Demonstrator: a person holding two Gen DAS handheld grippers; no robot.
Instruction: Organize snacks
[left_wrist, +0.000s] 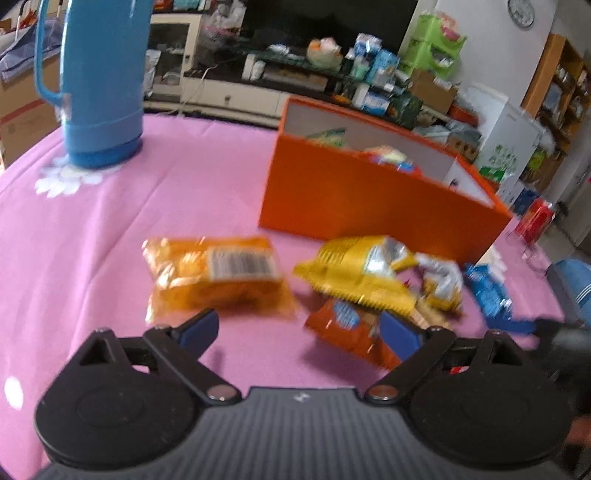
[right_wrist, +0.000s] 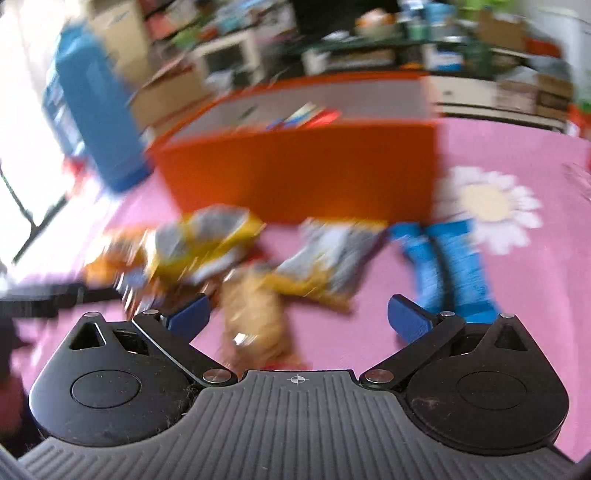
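Both tongs are hanging released and empty over the pink worktop (left_wrist: 110, 221): the left tongs (left_wrist: 299, 328) are spreading wide just short of the loose snacks, and the right tongs (right_wrist: 297, 315) are gaping over a tan packet (right_wrist: 255, 314). Judging by how things lie, the sorting is only partly done. Going left to right in the left view, a blue flask (left_wrist: 101, 81) is standing at the far left, then an orange bag (left_wrist: 214, 277) is lying flat, a yellow bag (left_wrist: 362, 273) is resting on a red-orange pack (left_wrist: 343, 325), and a blue pack (left_wrist: 487, 291) is sitting near the right edge, all waiting just in front of the box (left_wrist: 351, 199). That orange box is standing open, already holding a few packets whose tops are poking above its wall; blur is hiding how many.
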